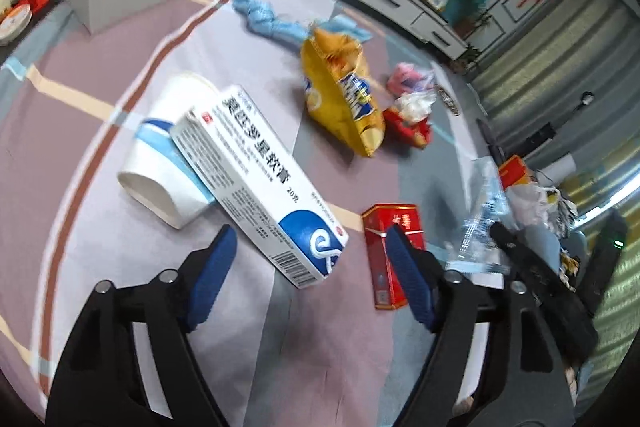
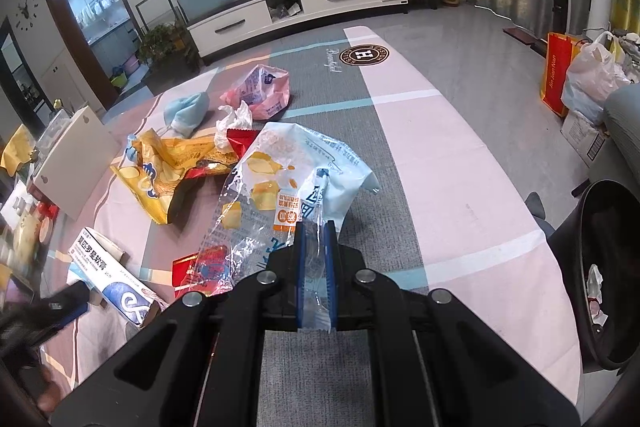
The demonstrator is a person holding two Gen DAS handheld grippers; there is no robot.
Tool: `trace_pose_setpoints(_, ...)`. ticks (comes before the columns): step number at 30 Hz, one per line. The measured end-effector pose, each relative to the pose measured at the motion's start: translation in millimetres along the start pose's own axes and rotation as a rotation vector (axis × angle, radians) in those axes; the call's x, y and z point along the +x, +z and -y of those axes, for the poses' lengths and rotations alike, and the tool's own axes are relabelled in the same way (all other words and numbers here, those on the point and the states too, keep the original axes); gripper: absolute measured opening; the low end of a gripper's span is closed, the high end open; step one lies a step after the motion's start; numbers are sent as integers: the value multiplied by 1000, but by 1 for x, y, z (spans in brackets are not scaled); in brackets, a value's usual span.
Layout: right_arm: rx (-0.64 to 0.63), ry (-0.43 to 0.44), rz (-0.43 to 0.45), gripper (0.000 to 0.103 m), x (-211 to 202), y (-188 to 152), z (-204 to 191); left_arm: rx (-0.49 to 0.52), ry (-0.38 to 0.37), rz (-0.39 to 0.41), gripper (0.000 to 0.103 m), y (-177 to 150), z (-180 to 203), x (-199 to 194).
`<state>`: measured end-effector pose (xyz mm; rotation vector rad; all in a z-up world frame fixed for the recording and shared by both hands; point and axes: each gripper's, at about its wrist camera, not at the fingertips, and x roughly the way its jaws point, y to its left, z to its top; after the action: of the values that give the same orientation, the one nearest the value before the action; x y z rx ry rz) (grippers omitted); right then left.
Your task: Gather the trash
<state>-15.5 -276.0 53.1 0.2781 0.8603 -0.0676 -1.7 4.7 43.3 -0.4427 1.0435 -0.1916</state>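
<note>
Now right gripper (image 2: 315, 231) clamped on clear snack wrapper (image 2: 288, 183); left gripper (image 1: 310, 243) wide open, empty, above medicine box (image 1: 256, 179).

even, fairly bright indoor light, with soft weak shadows under the litter. the left wrist view is smeared by motion blur, worst at its right side. the right wrist view is sharper, with glare on the clear plastic wrapper (image 2: 280, 187). both bend strongly at dark vignetted edges.
</note>
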Motion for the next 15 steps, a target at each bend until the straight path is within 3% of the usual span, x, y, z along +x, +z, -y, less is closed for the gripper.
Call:
trace_pose_setpoints(4, 10, -1, 1, 10, -1, 1, 4, 15, 42, 7, 74, 2, 3, 16)
trace_pose_setpoints(9, 17, 3, 0, 10, -1, 1, 5, -42, 17, -9, 64, 6, -11, 32)
trace_pose_setpoints(13, 16, 1, -2, 10, -2, 2, 5, -79, -20, 12, 43, 6, -21, 36)
trace_pose_setpoints(14, 16, 2, -1, 10, -2, 2, 6, -75, -34, 29, 29, 6, -20, 34)
trace_pose_setpoints(15, 16, 2, 0, 10, -2, 2, 6, -66, -33, 42, 25, 7, -19, 31)
